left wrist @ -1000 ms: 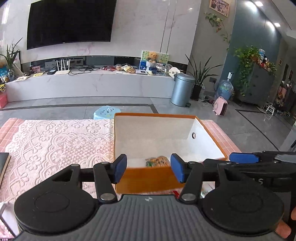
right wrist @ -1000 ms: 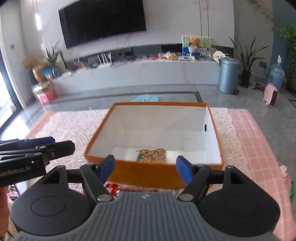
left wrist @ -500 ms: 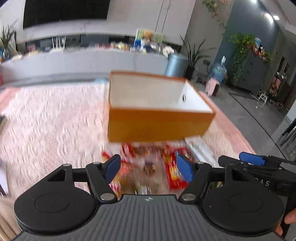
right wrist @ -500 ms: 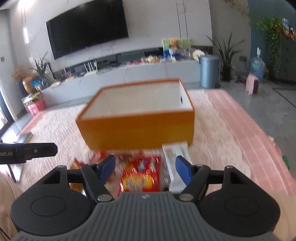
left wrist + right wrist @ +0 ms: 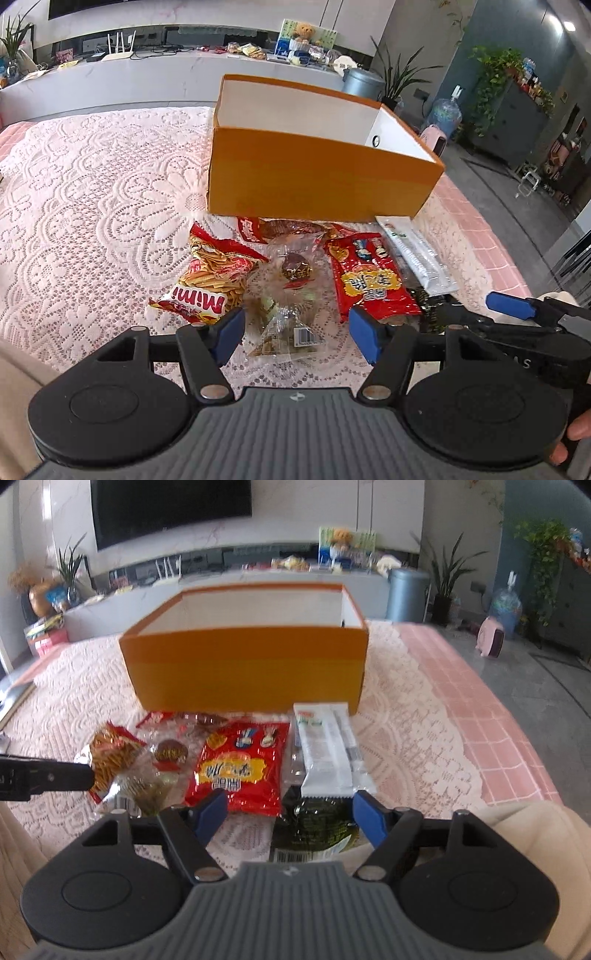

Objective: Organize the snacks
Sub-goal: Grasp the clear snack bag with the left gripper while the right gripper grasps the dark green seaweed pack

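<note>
Left hand-held gripper (image 5: 297, 334), closing, straddles a clear snack packet (image 5: 286, 325); right hand-held gripper (image 5: 290, 818), opening, straddles a dark seaweed packet (image 5: 319, 825). Overlapping wrappers at twelve o'clock could snag.

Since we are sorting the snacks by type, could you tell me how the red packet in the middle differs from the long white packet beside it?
The red packet is broad and glossy with yellow lettering, while the white packet is narrow, long and pale with a small green mark. The red packet lies flat on the lace cloth; the white packet's near end rests over a dark green packet. Both are sealed and lie in front of the orange box.
</note>
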